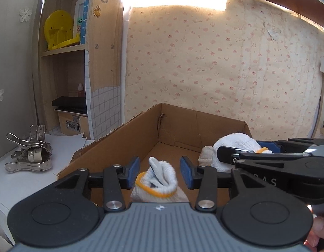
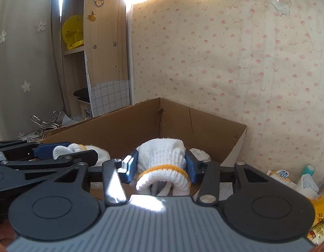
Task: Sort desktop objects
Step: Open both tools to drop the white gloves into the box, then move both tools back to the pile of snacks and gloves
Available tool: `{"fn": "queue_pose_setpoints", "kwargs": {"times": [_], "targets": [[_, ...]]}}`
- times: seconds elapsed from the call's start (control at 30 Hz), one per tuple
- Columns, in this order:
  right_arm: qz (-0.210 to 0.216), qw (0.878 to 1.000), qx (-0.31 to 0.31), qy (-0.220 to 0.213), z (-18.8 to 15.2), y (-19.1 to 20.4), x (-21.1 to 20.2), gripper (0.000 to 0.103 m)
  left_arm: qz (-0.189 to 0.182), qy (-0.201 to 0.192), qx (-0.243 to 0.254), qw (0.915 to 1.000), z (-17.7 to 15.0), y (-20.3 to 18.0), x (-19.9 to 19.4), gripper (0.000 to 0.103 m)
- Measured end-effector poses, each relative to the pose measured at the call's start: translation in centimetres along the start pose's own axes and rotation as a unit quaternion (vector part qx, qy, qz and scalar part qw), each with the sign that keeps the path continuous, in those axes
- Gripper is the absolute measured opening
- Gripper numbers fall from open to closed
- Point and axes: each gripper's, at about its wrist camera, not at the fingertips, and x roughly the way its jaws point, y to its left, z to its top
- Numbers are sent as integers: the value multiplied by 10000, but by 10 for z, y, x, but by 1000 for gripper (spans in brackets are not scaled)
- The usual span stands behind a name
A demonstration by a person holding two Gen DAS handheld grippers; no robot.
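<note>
- Wallpaper [image 1: 204, 67], cream with small pink figures, backs the scene; a wooden shelf unit [image 1: 103, 48] stands to its left, with a yellow plastic disc-shaped object [image 1: 58, 29] on an upper shelf.
- White desk [image 1: 25, 184] carries an open brown cardboard box [image 1: 124, 138] set against the wall; a heap of shiny metal spring clips [image 1: 29, 151] lies left of the box.
- Left hand-held gripper [image 1: 160, 173]: over the box, blue pads apart. A rolled white knit glove with a yellow cuff [image 1: 160, 180] sits between them; gaps show on both sides, so the pads do not press it.
- Right hand-held gripper [image 2: 161, 169]: also over the box, just right of the left one. A second rolled white knit glove with an orange-yellow cuff [image 2: 162, 159] fills the span between its blue pads, touching both.
- More white gloves [image 2: 304, 182] and yellow packaging [image 2: 321, 220] lie on the desk right of the box.
</note>
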Motion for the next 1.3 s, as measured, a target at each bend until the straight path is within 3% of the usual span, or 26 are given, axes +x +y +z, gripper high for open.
{"fn": "queue_pose_setpoints", "kwargs": {"times": [0.67, 0.8, 1.3], "targets": [[-68, 9998, -35, -208, 3, -2, -20, 53, -77, -104, -47, 9999, 2, -3, -10, 48], [-166, 9991, -44, -376, 4, -6, -39, 59, -164, -125, -1, 9998, 1, -11, -15, 49], [-653, 9965, 149, -497, -17, -45, -93, 59, -723, -178, 284, 9968, -7, -66, -36, 49]]}}
